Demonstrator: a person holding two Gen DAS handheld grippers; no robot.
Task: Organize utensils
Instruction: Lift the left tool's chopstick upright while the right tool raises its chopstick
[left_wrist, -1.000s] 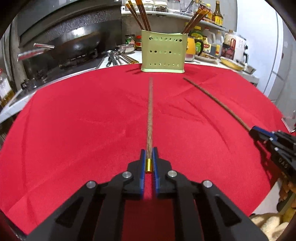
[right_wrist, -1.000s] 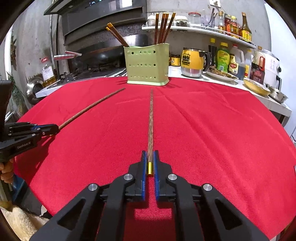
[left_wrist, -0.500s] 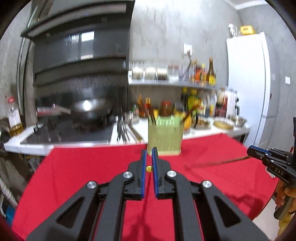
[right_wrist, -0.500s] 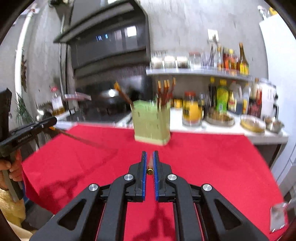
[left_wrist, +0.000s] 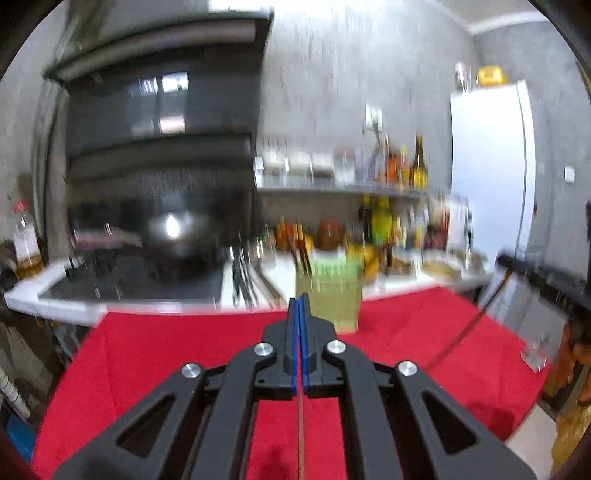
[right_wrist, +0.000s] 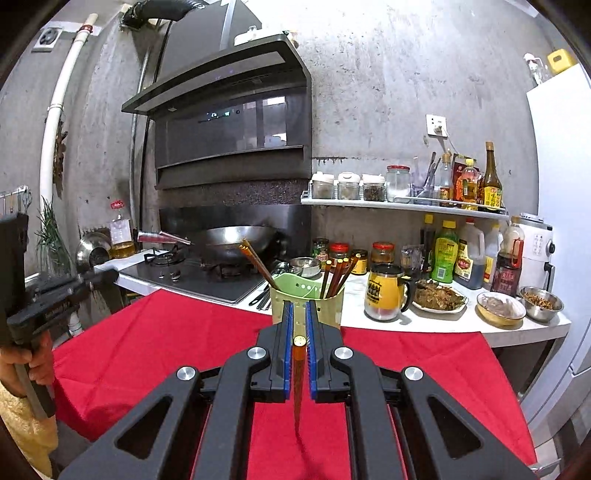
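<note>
A green perforated utensil holder (right_wrist: 306, 301) with several brown chopsticks stands at the far edge of the red tablecloth (right_wrist: 155, 343); it is blurred in the left wrist view (left_wrist: 328, 291). My left gripper (left_wrist: 299, 306) is shut on a brown chopstick (left_wrist: 300, 432) that hangs down below the jaws. My right gripper (right_wrist: 299, 314) is shut on another chopstick (right_wrist: 298, 380), gold cap up, tip hanging down. Both are raised above the table, short of the holder. The right gripper's chopstick (left_wrist: 469, 325) also shows in the left wrist view.
Behind the table runs a white counter (right_wrist: 443, 321) with a yellow mug (right_wrist: 384, 291), food dishes, bowls and bottles. A stove with a wok (right_wrist: 236, 243) is at the back left, a shelf of jars above. A white fridge (left_wrist: 491, 177) stands right.
Both grippers lifted their chopsticks off the cloth and tilted up. The chopsticks, first pointing forward along the table, now hang downward from the jaws. The left view is motion-blurred.
</note>
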